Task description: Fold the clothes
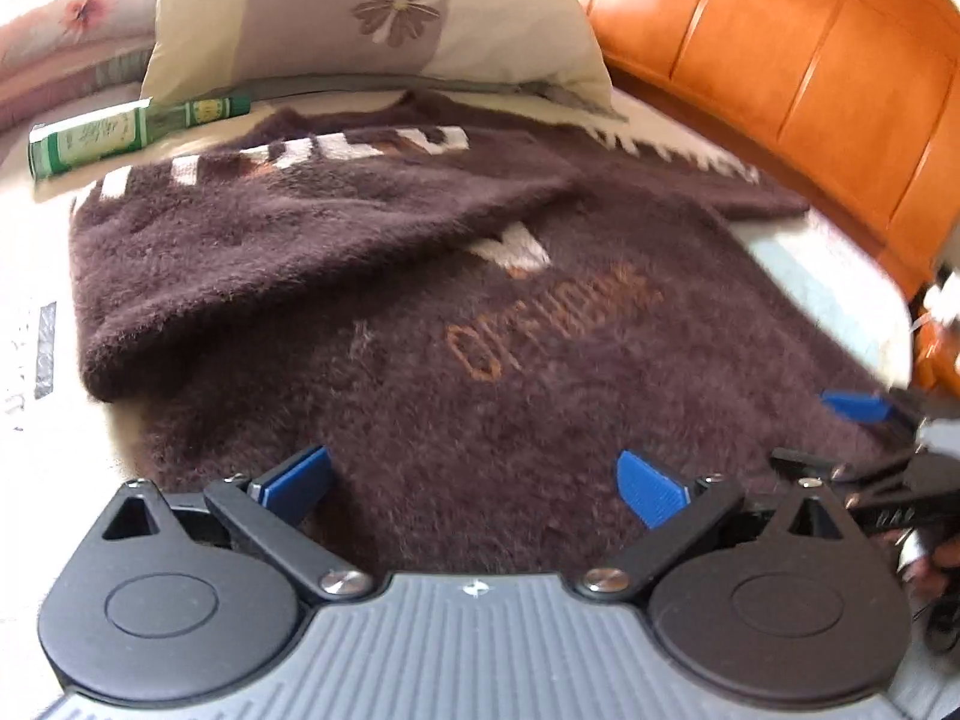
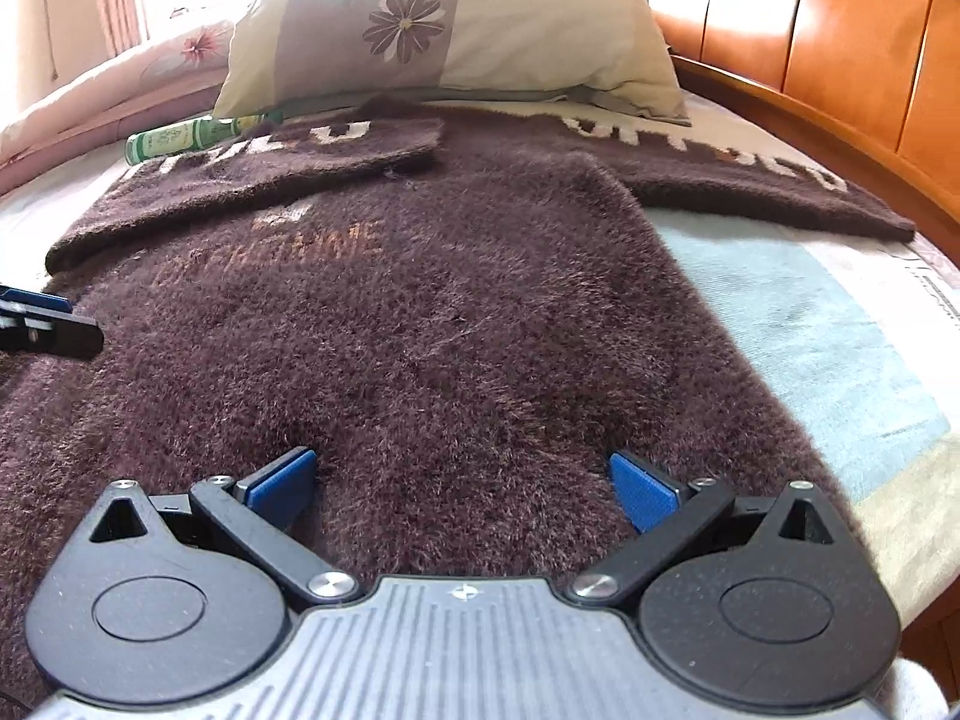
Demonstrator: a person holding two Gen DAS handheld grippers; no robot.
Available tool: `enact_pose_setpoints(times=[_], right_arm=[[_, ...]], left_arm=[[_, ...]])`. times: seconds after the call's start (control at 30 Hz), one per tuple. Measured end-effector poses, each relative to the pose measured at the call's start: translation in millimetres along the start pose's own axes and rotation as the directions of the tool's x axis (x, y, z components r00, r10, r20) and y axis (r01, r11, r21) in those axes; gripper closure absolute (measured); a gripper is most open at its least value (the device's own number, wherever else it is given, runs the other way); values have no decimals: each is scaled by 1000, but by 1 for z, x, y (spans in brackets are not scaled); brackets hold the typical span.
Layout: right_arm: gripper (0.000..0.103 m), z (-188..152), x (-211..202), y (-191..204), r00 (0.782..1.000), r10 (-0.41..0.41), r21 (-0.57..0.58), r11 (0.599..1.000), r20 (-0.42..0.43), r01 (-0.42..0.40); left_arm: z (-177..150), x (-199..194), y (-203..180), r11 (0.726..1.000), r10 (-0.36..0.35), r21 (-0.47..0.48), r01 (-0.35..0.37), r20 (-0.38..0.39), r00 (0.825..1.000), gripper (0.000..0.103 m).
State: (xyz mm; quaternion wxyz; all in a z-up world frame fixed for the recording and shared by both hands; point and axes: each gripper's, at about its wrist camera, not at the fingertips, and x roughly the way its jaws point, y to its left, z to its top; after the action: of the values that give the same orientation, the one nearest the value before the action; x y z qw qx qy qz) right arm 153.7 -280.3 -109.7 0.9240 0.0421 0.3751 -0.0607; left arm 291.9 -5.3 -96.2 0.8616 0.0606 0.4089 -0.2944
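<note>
A fuzzy dark brown sweater (image 1: 480, 360) with white letters on its sleeves and orange lettering on the chest lies flat on the bed. Its left sleeve (image 1: 270, 222) is folded across the body; the right sleeve (image 2: 750, 186) stretches out toward the headboard. My left gripper (image 1: 474, 483) hovers open over the lower hem, blue fingertips (image 1: 300, 477) wide apart and holding nothing. My right gripper (image 2: 462, 483) is open too, over the sweater's (image 2: 450, 330) lower right part. Each gripper shows at the edge of the other's view: the right (image 1: 864, 408), the left (image 2: 36, 312).
A floral pillow (image 2: 450, 30) lies beyond the sweater's collar. A green bottle (image 1: 132, 132) rests beside the folded sleeve, seen also in the right wrist view (image 2: 192, 138). An orange wooden headboard (image 2: 840, 60) runs along the right. Pale bedsheet (image 2: 810, 330) lies right of the sweater.
</note>
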Motion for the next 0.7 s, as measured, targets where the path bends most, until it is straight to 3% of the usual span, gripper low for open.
enact_pose_setpoints(times=[0.1,0.37,0.5,0.7], right_arm=[[0,-3,-9,1,1000,-12,-12,1000,-14,12],[0,-19,-39,-2,995,-18,-15,1000,-95,17],[0,-16,-33,16,996,13,-53,998,-83,-18],[0,-11,-25,42,996,61,-111,992,-68,-68]], left_arm=[[0,-4,-9,998,45,35,-45,-5,999,2],[-1,-29,-13,996,69,56,-72,52,996,2],[1,-39,-10,997,65,26,-67,73,995,2],[3,-52,-20,997,45,53,-52,114,992,2]])
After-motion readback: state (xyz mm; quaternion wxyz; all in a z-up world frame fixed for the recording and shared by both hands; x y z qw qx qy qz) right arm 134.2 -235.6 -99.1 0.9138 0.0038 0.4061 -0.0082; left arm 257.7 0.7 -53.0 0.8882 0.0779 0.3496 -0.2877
